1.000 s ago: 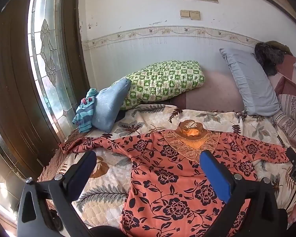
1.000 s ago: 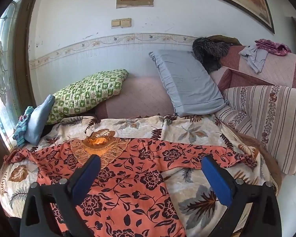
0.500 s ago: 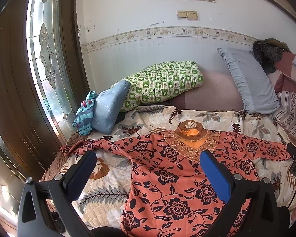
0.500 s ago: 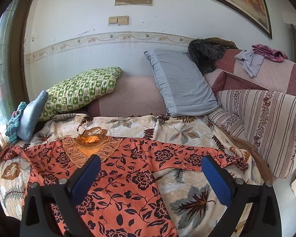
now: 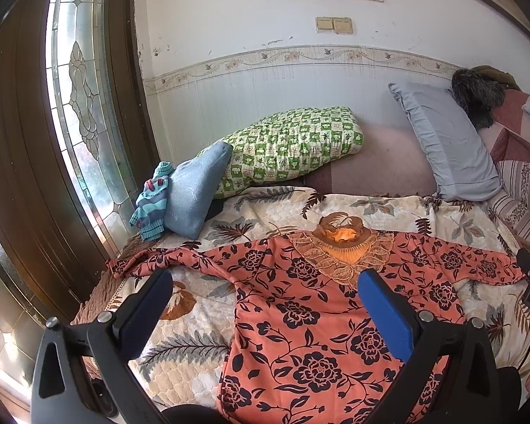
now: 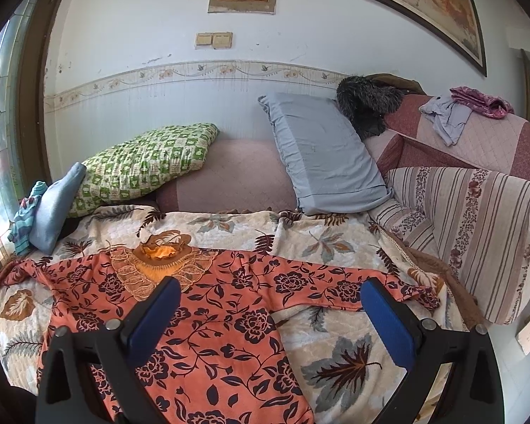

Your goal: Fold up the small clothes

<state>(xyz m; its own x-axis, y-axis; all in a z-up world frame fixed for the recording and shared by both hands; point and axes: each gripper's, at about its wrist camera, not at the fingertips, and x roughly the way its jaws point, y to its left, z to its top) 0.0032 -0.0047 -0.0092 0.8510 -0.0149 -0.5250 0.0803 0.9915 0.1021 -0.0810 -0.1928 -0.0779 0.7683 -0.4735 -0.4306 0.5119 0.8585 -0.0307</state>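
Coral floral blouse [image 5: 300,318] lies flat ahead of both spread, empty hand-held grippers, left [image 5: 265,304] and right [image 6: 270,312]; each should pinch a sleeve end cleanly

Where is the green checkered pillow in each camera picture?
Left wrist view: the green checkered pillow sits upper middle, leaning on the wall.
Right wrist view: the same pillow sits left of centre.
Shared landmark: the small blue cushion leans against its left end in both views.

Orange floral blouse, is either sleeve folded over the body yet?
No, the orange floral blouse lies flat with both sleeves spread outward on the leaf-print blanket.
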